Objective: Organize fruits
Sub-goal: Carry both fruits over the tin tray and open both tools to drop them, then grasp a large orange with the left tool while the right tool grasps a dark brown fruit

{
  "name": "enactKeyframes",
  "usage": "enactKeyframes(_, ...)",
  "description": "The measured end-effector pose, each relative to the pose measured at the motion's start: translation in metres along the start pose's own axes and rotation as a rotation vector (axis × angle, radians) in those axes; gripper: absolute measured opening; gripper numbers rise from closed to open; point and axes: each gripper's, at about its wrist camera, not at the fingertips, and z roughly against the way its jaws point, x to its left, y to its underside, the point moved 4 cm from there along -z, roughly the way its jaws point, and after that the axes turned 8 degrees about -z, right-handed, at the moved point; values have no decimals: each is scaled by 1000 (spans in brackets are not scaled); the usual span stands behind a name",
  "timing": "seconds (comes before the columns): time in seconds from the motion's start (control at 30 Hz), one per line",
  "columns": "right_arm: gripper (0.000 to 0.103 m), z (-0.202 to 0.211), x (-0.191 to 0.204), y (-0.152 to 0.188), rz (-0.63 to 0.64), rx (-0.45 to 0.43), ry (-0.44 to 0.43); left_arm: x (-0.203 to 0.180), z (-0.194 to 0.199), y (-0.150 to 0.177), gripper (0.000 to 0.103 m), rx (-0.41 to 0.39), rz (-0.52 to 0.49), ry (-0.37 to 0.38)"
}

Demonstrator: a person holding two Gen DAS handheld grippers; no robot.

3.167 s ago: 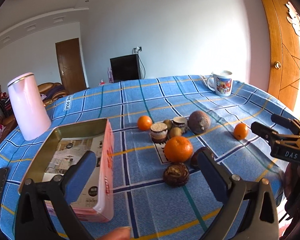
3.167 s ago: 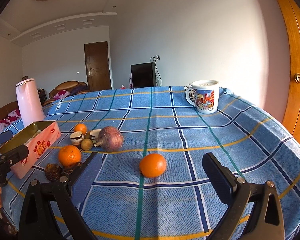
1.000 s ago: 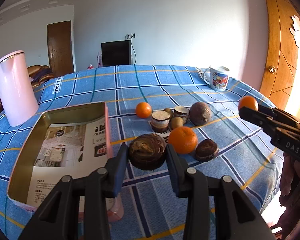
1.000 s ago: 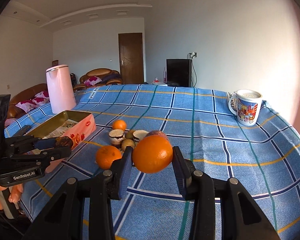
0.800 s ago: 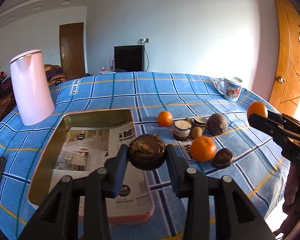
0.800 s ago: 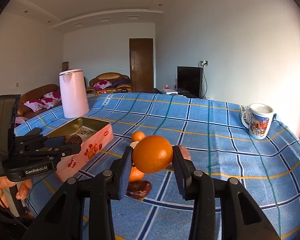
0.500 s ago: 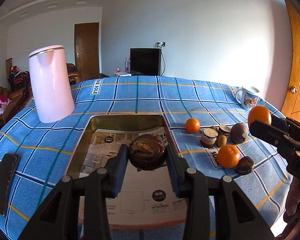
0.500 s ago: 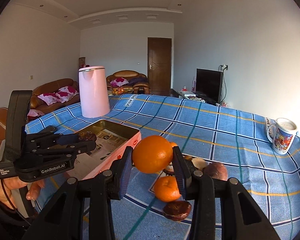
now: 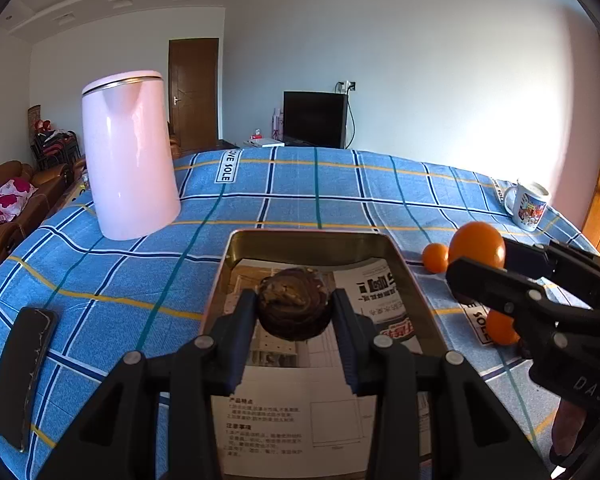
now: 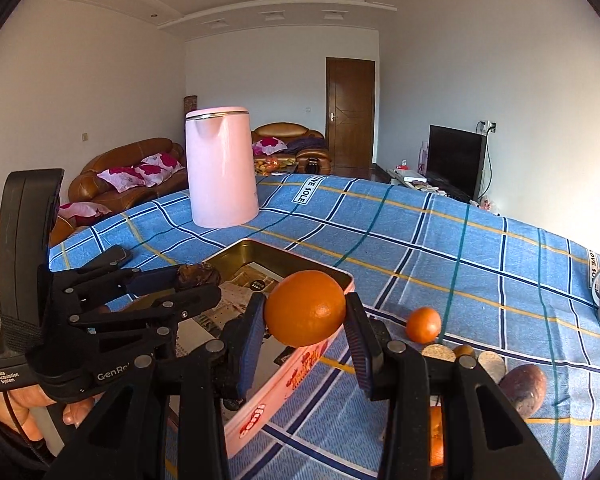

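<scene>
Two fruits have left the table. The left gripper (image 9: pixel 295 312), clamped on a dark brown fruit (image 9: pixel 294 308), has swung over the open tin (image 9: pixel 308 236), so a drop is likely next. The right gripper (image 10: pixel 305 322) pinches a large orange (image 10: pixel 305 308) just beside the tin's rim. Left on the cloth I count two oranges, a small orange (image 10: pixel 423 324) and one partly hidden, one purple-brown fruit (image 10: pixel 524 384), and a few small ones I cannot count.

Both claws have carried their fruit from the table over the tin (image 9: pixel 414 280).
</scene>
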Motion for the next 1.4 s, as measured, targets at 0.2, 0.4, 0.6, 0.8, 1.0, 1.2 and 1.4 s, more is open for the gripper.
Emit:
enactKeyframes(0.2,41,-23,20,2,18,34,-5,19,-10,1,40,27,24,-8)
enactKeyframes(0.4,41,-46,35,5,37,88,-1,32,-14,4,40,44,40,-15)
enactKeyframes(0.6,41,-61,42,9,43,129,12,37,-13,4,40,43,48,-14)
enactKeyframes(0.8,42,-71,46,11,52,182,-3,41,-9,6,49,31,60,-23)
enactKeyframes(1.0,65,-42,38,8,46,130,-5,30,21,-2,74,-44,47,-35)
enactKeyframes(1.2,66,19,-10,18,2,68,75,-21,39,-9,89,-90,-25,23)
enactKeyframes(1.4,67,58,-75,54,-66,105,218,-83,34,-10,93,-80,-109,106)
